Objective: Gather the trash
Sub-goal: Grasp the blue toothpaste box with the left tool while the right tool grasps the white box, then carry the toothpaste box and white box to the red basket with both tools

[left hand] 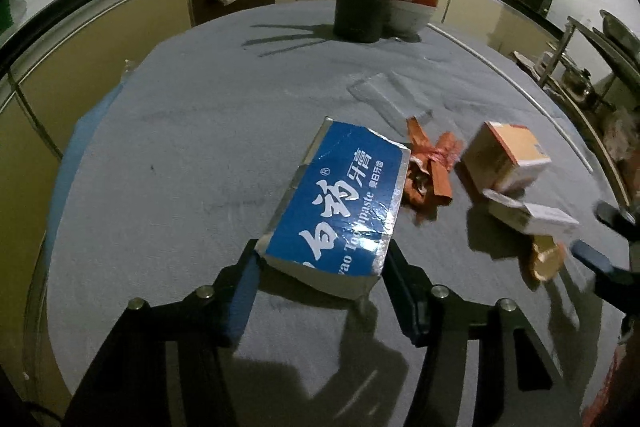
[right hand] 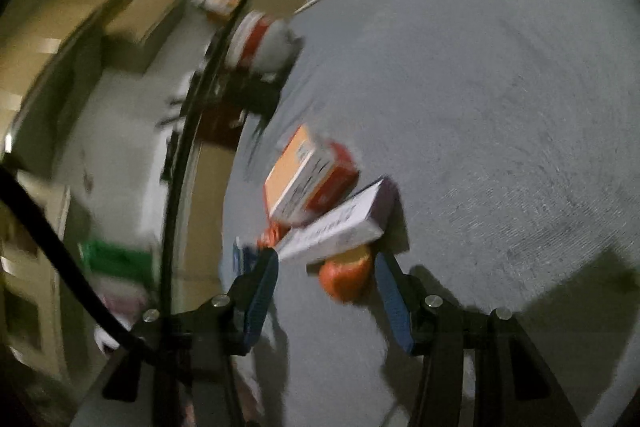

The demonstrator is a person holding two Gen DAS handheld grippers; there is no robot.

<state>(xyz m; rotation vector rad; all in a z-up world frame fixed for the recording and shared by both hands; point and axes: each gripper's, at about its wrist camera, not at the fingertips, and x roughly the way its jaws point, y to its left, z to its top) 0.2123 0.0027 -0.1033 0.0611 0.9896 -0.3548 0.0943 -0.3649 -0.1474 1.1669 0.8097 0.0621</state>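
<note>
A blue toothpaste box lies slanted on the grey table cloth. Its near end sits raised between the pads of my left gripper, which is shut on it. To its right lie a crumpled orange-red wrapper, an orange-topped carton and a flat white box. In the right wrist view the carton leans on the white box, which rests over a round orange piece. My right gripper is open around that piece, its pads clear of it. The right gripper also shows, blurred.
A black cylindrical holder with long sticks and a stack of bowls stand at the far side of the table. A clear plastic sheet lies mid-table. Kitchen cabinets ring the table; its round edge is close on the left.
</note>
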